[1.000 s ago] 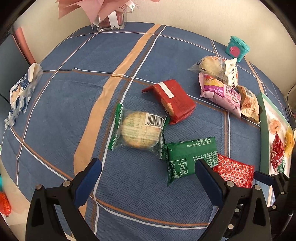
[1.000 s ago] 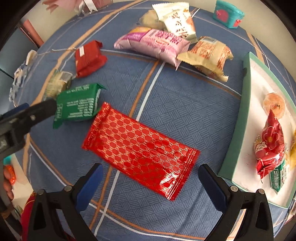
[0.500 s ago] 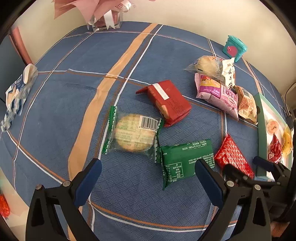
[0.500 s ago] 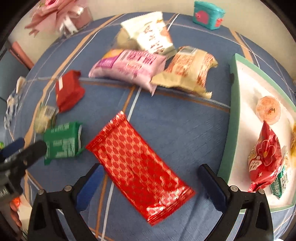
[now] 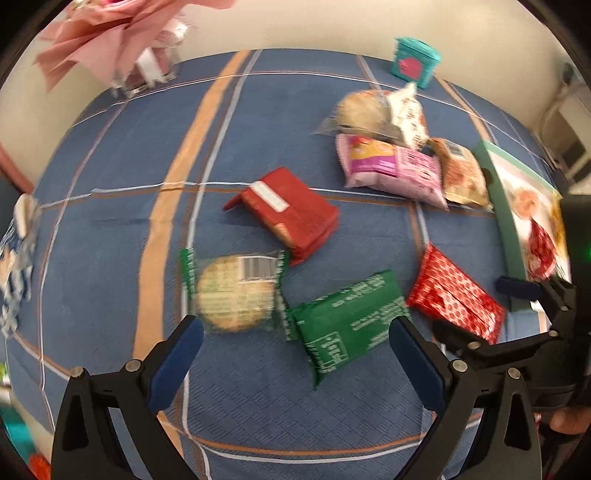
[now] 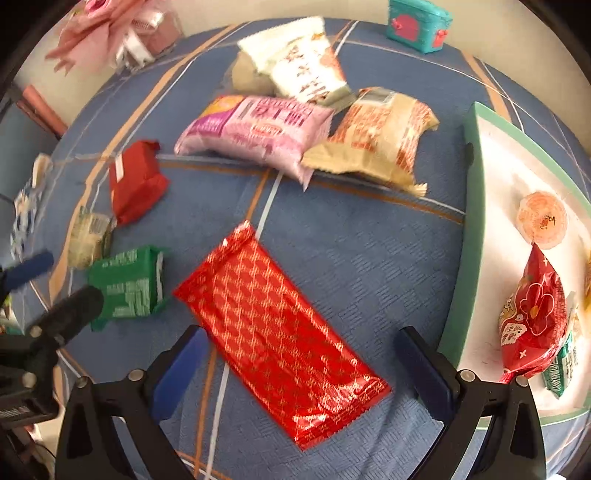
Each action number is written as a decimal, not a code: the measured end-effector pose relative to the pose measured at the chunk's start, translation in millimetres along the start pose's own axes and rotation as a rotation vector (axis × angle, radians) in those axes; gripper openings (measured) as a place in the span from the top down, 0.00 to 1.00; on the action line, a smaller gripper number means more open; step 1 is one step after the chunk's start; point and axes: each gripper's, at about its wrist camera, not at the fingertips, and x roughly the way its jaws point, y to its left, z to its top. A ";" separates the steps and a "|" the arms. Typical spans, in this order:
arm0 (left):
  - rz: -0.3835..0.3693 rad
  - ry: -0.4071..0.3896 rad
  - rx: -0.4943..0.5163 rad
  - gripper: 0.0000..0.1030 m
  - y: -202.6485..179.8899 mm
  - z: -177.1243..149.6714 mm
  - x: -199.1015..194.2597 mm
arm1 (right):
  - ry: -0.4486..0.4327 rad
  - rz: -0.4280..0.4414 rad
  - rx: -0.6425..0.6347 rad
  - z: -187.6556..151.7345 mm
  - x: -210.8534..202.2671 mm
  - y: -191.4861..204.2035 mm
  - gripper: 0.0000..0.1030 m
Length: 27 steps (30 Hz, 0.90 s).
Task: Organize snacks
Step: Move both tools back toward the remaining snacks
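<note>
Snack packets lie scattered on a blue striped tablecloth. My left gripper (image 5: 295, 343) is open, hovering over a green packet (image 5: 347, 321) and beside a round cracker packet (image 5: 236, 291). A dark red packet (image 5: 291, 212) lies further back. My right gripper (image 6: 303, 358) is open, straddling the near end of a shiny red patterned packet (image 6: 277, 328) without touching it. A green-rimmed white tray (image 6: 476, 221) at the right holds a red pouch (image 6: 535, 306) and an orange jelly cup (image 6: 541, 219). The right gripper (image 5: 476, 310) also shows in the left wrist view.
A pink packet (image 6: 258, 134), a tan packet (image 6: 380, 136) and a white packet (image 6: 299, 64) lie at the back. A teal box (image 6: 417, 24) and pink paper flowers in a clear holder (image 5: 122, 44) stand by the wall. A blue-white wrapper (image 5: 18, 251) lies at the left edge.
Both grippers moved forward and lower toward the packets. The red patterned packet now points lengthwise between the right fingers; the green packet sits closer to the left gripper.
</note>
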 end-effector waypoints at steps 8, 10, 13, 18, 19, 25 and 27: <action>0.032 0.045 0.148 0.02 -30.1 12.6 16.6 | 0.036 -0.033 -0.080 -14.9 8.1 23.9 0.00; 0.038 0.054 0.169 0.02 -38.4 15.9 21.9 | 0.040 -0.041 -0.088 -19.6 10.1 28.8 0.00; 0.022 0.071 0.168 0.02 -48.8 22.4 34.1 | 0.047 -0.050 -0.096 -22.3 14.8 33.1 0.00; 0.027 0.060 0.161 0.02 -52.1 32.4 43.2 | 0.044 -0.040 -0.087 -22.0 15.8 28.9 0.00; 0.033 0.054 0.155 0.02 -52.3 34.8 44.2 | 0.045 -0.040 -0.087 -22.0 15.0 28.8 0.00; 0.151 0.019 0.108 0.02 -44.8 49.4 48.0 | 0.033 -0.041 -0.085 -21.6 17.0 24.1 0.00; 0.151 0.012 0.082 0.02 -38.2 50.1 49.0 | 0.016 -0.042 -0.080 -16.6 13.0 20.0 0.00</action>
